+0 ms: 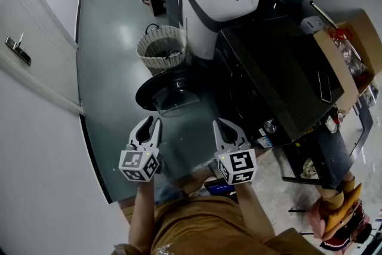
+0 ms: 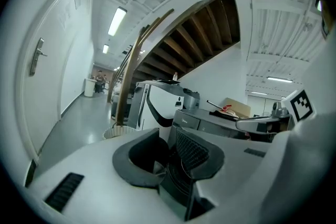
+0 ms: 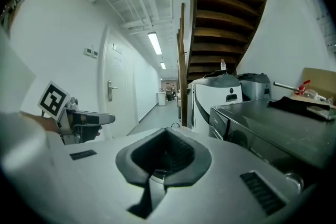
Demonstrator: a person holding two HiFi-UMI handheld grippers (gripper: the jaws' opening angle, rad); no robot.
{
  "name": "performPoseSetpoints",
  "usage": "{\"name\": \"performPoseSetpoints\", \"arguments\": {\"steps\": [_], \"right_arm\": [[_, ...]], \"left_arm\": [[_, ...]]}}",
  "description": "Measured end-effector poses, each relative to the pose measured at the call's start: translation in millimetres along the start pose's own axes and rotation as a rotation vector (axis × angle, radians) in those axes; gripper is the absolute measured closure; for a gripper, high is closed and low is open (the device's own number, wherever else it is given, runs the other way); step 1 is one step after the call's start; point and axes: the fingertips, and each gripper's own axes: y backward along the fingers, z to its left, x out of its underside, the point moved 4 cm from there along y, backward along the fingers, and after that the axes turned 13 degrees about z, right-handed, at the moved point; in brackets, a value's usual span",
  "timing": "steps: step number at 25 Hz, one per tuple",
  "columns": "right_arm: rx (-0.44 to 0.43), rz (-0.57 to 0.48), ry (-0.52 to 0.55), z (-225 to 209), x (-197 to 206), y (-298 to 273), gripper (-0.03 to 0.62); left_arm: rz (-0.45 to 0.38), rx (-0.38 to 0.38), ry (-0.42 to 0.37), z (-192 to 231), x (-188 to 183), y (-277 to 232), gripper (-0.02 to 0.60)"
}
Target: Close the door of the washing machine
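The washing machine [image 1: 280, 63] stands dark at the right of the head view. Its round door [image 1: 169, 91] is swung out open over the floor, just in front of a wicker basket [image 1: 161, 48]. Both grippers hover near the door's edge without touching it. The left gripper [image 1: 150, 123] has its jaws a narrow way apart with nothing between them. The right gripper [image 1: 221, 123] has its jaws closed and empty.

The step in hand looks like the reach to the door. No grasp seems needed. A flat push with the left gripper on the door's outer face, out toward the free rim (which side carries the hinge cannot be made out), should swing it home. The push should follow the door's arc, stay clear of the basket, and finish firmly enough for the latch to catch.
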Motion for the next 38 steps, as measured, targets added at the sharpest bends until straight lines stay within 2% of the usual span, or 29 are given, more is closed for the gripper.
{"name": "performPoseSetpoints", "arguments": {"steps": [5, 15, 24, 30, 38], "right_arm": [[0.009, 0.023, -0.017, 2, 2, -16, 0.582], [0.056, 0.117, -0.023, 14, 11, -68, 0.582], [0.128, 0.199, -0.072, 21, 28, -112, 0.582], [0.158, 0.238, -0.083, 26, 34, -133, 0.582], [0.173, 0.297, -0.101, 30, 47, -153, 0.582]], "left_arm": [[0.052, 0.015, -0.019, 28, 5, -19, 0.430], [0.115, 0.064, 0.020, 107, 8, -70, 0.410], [0.203, 0.122, -0.034, 170, 10, -132, 0.384], [0.234, 0.193, -0.073, 192, 16, -167, 0.358], [0.346, 0.200, -0.127, 225, 39, -207, 0.348]]}}
